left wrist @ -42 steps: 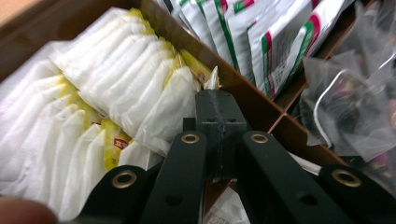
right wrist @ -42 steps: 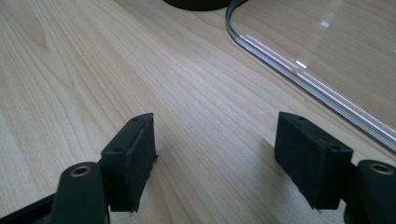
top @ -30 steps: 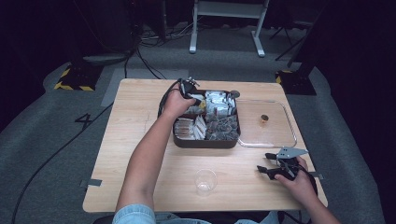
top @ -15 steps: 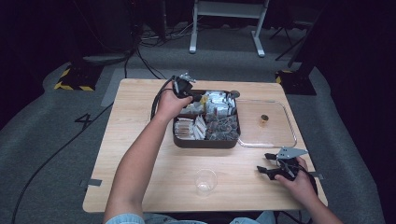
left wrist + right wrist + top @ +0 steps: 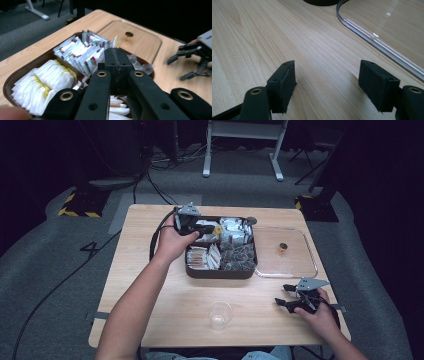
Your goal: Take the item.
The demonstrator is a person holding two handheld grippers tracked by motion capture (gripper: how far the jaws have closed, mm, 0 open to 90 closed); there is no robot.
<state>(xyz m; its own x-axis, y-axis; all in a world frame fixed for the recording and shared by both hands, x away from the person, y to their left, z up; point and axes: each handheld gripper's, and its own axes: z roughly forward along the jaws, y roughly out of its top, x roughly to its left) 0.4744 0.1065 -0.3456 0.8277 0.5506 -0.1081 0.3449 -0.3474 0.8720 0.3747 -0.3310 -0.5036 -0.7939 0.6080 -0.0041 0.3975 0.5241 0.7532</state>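
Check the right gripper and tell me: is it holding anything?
No: the right gripper has its jaws wide apart over the bare table.

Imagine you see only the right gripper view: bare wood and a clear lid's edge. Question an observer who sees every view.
Operator: Where is the left hand-held gripper?
Observer: The left hand-held gripper is over the far left part of a dark tray, jaws closed.
Operator: What does the tray hold?
Observer: White sachets, sorted into compartments.
Operator: Anything beside my right hand-held gripper?
Observer: A clear cup stands upright to its left, apart from it.
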